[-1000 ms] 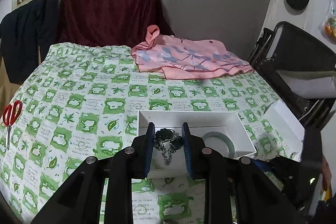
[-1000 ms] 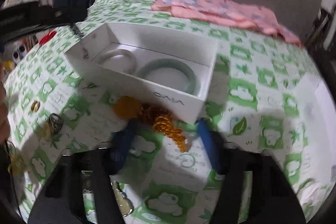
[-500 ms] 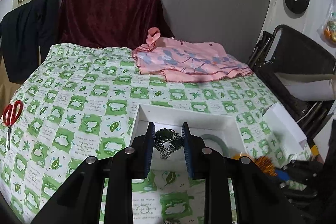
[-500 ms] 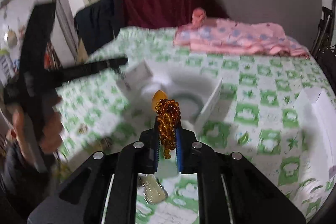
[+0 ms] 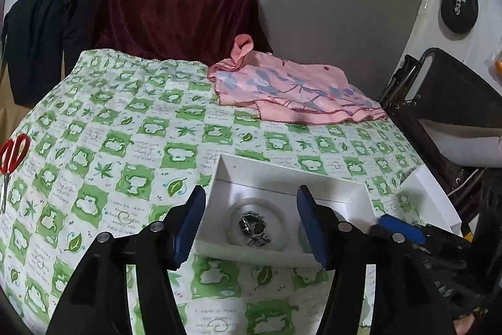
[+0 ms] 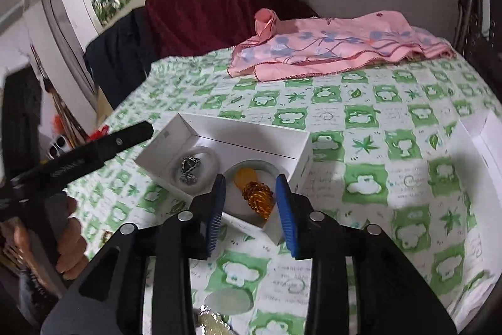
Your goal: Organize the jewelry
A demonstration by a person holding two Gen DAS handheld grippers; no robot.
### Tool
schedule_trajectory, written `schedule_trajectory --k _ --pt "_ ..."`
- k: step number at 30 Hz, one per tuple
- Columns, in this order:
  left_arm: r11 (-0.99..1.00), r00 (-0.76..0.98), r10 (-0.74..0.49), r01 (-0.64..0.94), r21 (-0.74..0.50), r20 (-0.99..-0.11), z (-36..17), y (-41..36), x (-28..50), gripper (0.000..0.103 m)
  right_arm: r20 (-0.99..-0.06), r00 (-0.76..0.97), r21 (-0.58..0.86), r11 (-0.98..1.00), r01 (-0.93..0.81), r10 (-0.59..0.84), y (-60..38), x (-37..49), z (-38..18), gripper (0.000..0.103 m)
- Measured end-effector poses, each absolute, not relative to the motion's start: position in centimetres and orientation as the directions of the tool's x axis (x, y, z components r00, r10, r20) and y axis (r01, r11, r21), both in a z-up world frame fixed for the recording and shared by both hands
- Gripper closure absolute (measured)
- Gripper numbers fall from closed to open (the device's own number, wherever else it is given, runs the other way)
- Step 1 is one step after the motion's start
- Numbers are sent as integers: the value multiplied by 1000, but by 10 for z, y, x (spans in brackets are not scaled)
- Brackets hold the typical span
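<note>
Lying in the white box (image 6: 219, 127): silver chain (image 6: 189, 167), amber beads (image 6: 258, 198); both claws parted, empty.

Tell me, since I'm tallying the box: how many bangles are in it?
2: a whitish bangle at the white box's left end, around the silver chain; a green bangle at the right, around the amber beads.

Left gripper (image 5: 251, 220) jaws just opened; silver chain (image 5: 254, 227) lies in white box (image 5: 282, 175).
</note>
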State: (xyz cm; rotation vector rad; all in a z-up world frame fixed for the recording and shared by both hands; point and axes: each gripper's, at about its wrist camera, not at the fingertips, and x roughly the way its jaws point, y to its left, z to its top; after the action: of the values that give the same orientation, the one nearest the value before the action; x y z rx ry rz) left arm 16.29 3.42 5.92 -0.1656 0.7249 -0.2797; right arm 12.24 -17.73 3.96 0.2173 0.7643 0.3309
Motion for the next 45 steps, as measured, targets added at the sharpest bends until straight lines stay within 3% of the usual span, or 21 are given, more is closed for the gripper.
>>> schedule_trajectory --k 14,32,41,45 --pt "957 657 -288 171 -234 -697 32 41 171 43 -667 630 388 908 -161 397 -193 120 25 70" --pt "925 591 -380 234 -299 -712 22 26 155 37 -647 618 516 853 -78 448 -218 136 12 70" --pt "924 621 -381 241 -295 -685 35 30 138 35 -646 676 449 893 -38 354 -228 129 23 70" --pt "951 680 -306 193 -240 -667 44 51 111 33 -617 721 419 907 -39 316 -230 104 34 48"
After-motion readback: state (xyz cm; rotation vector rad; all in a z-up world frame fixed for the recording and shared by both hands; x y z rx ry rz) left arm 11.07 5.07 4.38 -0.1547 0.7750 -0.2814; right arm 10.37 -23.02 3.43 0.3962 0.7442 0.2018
